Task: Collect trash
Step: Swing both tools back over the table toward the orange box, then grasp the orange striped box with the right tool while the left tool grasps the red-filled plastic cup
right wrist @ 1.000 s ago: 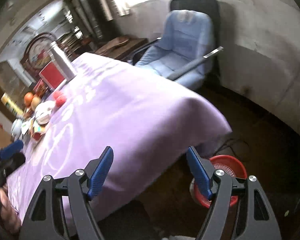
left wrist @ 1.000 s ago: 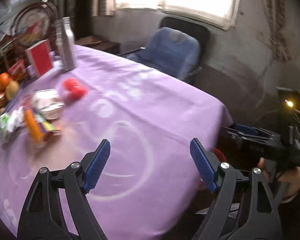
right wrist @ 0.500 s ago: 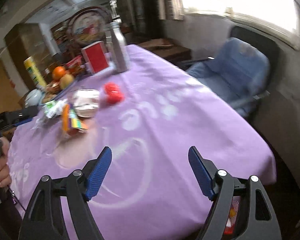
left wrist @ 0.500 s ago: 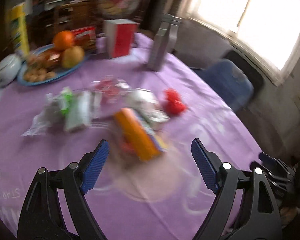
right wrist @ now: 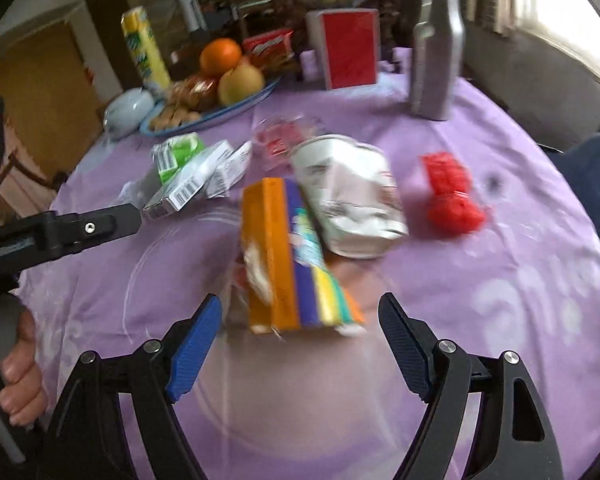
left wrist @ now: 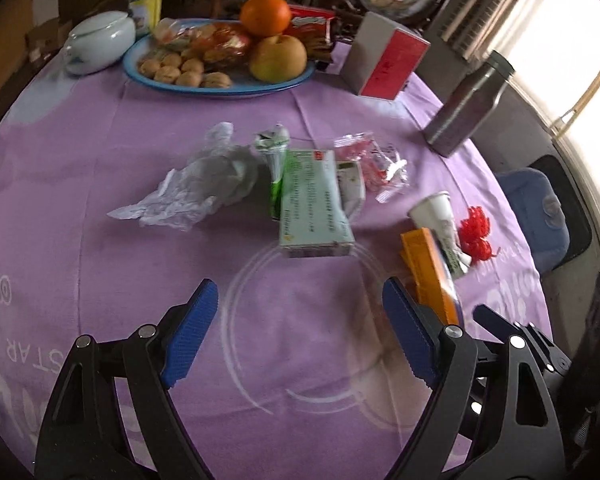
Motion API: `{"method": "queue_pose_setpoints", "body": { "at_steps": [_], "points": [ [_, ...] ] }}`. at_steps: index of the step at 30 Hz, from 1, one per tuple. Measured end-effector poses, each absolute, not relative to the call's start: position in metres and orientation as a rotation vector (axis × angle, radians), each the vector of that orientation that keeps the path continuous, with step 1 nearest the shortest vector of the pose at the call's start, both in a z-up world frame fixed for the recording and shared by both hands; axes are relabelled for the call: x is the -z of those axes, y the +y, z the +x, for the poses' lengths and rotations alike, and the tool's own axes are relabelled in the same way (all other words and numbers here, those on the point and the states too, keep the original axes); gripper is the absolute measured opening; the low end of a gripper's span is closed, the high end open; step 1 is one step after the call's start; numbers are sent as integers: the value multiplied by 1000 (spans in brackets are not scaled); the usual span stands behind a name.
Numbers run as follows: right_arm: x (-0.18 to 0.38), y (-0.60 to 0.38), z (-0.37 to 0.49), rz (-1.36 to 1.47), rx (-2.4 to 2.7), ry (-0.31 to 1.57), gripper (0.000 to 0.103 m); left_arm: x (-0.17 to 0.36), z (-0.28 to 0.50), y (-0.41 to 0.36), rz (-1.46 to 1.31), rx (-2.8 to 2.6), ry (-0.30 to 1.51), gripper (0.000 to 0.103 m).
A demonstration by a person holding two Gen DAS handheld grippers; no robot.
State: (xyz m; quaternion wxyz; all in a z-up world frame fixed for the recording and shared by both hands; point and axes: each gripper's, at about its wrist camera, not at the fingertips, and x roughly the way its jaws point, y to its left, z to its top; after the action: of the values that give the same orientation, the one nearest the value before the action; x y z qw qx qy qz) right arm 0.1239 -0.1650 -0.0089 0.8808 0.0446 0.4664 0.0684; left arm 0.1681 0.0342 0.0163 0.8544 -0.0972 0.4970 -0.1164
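Trash lies in the middle of the purple tablecloth (left wrist: 100, 264). In the left wrist view: crumpled white plastic (left wrist: 196, 184), a green-white carton (left wrist: 312, 204), a clear red wrapper (left wrist: 372, 160), a crushed paper cup (left wrist: 440, 220), an orange box (left wrist: 432, 272) and a red mesh scrap (left wrist: 476, 232). My left gripper (left wrist: 300, 336) is open and empty, just short of the carton. My right gripper (right wrist: 300, 344) is open and empty, with the orange box (right wrist: 288, 256) right ahead between its fingers, the cup (right wrist: 348, 196) and red scrap (right wrist: 452, 196) behind.
At the far side stand a blue plate (left wrist: 220, 88) of fruit and snacks, a white lidded bowl (left wrist: 100, 40), a red-and-grey box (left wrist: 384, 60) and a metal bottle (left wrist: 468, 108). A blue chair (left wrist: 540, 216) stands past the right edge of the table.
Both grippers have swung from the table's edge and floor to the trash pile and closed in on it. Both stay open and empty.
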Motion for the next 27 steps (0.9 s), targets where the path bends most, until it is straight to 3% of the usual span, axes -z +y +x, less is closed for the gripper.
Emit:
{"method": "queue_pose_setpoints", "body": {
  "at_steps": [9, 12, 27],
  "points": [
    [24, -162, 149, 132, -168, 1006, 66, -12, 172, 34, -219, 236, 1064, 83],
    [22, -160, 149, 141, -200, 1000, 49, -9, 171, 28, -199, 239, 1071, 84],
    [-2, -220, 54, 199, -157, 932, 48, -4, 151, -22, -52, 332, 1065, 84]
  ]
}}
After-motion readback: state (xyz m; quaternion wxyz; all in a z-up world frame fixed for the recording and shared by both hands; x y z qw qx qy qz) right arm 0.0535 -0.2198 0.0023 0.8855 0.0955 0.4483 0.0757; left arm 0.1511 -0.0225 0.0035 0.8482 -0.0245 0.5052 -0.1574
